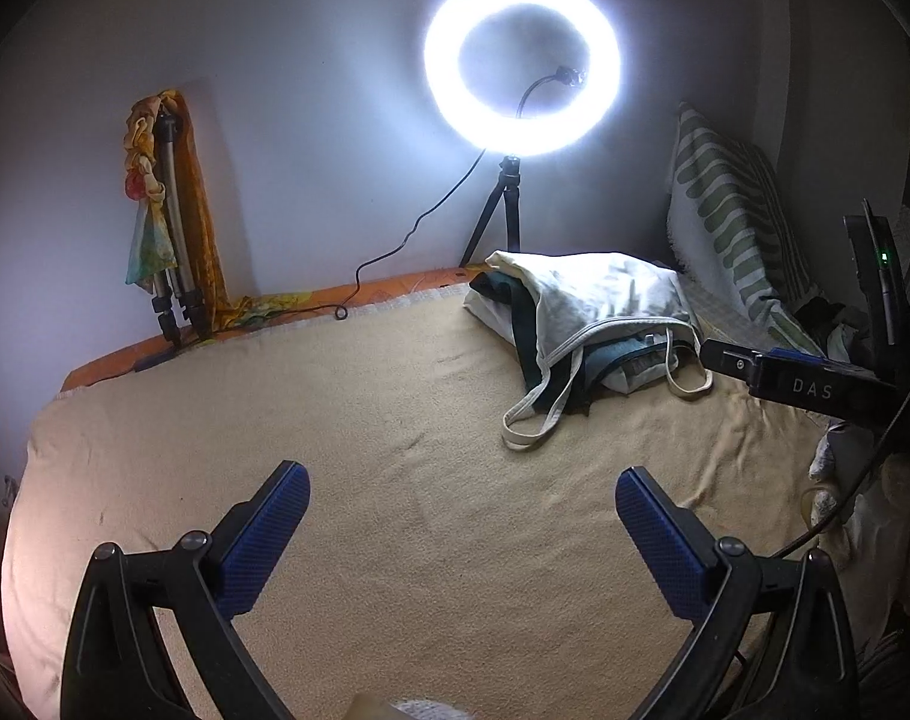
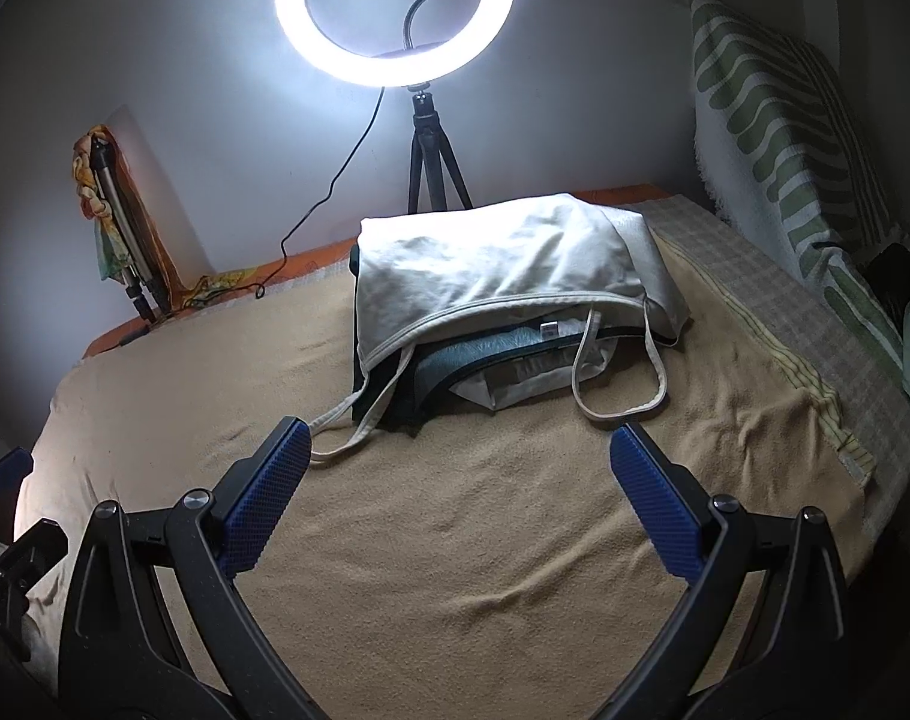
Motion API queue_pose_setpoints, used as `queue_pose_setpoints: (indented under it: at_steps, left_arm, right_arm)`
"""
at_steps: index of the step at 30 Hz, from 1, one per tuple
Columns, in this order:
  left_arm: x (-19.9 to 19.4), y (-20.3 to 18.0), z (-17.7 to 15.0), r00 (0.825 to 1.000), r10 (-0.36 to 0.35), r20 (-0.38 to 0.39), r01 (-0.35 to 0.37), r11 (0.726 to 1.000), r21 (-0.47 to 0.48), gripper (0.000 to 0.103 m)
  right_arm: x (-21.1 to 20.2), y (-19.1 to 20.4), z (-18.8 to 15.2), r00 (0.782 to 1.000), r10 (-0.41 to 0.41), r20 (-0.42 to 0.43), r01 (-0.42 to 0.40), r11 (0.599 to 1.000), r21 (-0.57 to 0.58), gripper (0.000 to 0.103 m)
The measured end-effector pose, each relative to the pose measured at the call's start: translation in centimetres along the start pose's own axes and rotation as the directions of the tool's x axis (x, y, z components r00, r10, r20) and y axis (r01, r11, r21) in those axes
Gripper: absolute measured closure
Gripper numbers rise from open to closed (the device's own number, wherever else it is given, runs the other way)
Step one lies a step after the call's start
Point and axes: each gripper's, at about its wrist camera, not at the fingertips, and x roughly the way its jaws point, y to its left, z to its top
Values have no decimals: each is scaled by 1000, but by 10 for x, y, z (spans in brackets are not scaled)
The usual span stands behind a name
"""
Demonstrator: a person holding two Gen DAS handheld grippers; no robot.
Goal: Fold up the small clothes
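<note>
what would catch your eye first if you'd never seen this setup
The glowing white ring light on a black tripod at the far edge of the bed dominates. Below it, on the tan blanket, sits a pile of small clothes topped by a white strappy top. Both blue-padded tongs, left tongs and right tongs, are open and empty.

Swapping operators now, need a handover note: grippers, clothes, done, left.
Left gripper: open, empty, over bare tan blanket.
Right gripper: open, empty, just short of the clothes pile.
Pile: white strappy top on top, teal garment and another white piece beneath, at the far side of the bed near the ring light.
Done: nothing folded that I can see.
Left: pull each piece off, fold it, stack.
</note>
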Motion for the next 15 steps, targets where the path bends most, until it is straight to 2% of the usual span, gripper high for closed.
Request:
queue_pose_setpoints:
  at_steps: [15]
  left_arm:
    - [-1,3,-2,1000,13,-2,-13,1000,-4,0]
  right_arm:
    - [6,4,-1,1000,13,-3,-14,1000,-6,1]
